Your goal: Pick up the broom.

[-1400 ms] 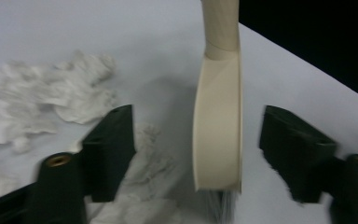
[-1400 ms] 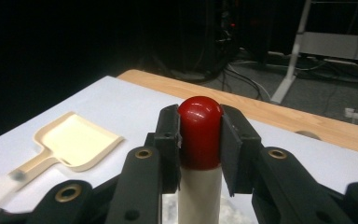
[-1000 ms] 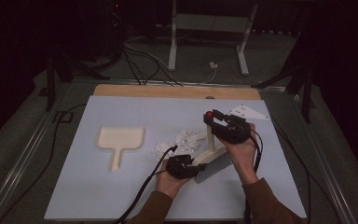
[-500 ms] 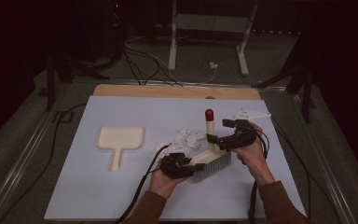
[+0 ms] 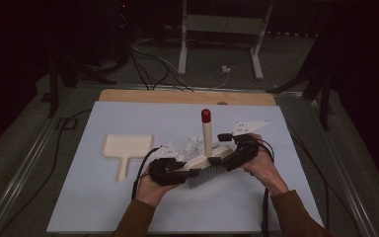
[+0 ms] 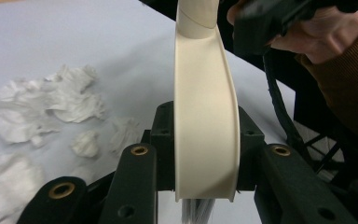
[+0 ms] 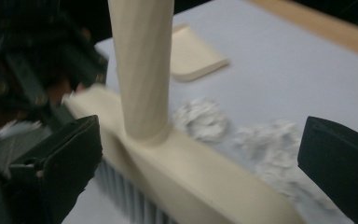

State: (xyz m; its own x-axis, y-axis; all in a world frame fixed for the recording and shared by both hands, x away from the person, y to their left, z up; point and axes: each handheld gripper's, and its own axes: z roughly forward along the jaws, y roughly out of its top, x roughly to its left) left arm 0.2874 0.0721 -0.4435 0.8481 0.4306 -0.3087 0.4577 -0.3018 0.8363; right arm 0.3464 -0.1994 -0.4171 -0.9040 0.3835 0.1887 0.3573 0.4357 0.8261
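- The left tool [image 5: 190, 172] is clamping the end of the cream brush [image 5: 208, 160], its two black jaws pressing on either side of the brush's curved back in the left gripper view [image 6: 206, 140]
- The right tool [image 5: 216, 157] is standing wide apart around the other end of the brush head; in the right gripper view its jaws are sitting well clear on each side, with the brush handle [image 7: 142, 65] rising between them, nearer the left-hand jaw, and whether either jaw is touching the brush cannot be told
- The brush is standing on the pale blue bench [image 5: 286, 197] with its grey bristles [image 5: 205, 176] down and its red-tipped handle upright
- Crumpled white paper scraps [image 5: 192, 144] are lying on the bench just beyond the brush, near both tools; the left gripper view is showing them spread beside the brush [image 6: 51, 105]
- A cream dustpan [image 5: 126, 150] is lying flat well to the left of the scraps, its handle pointing toward the person
- The person's hands, in brown sleeves [image 5: 296, 215], are gripping both tools
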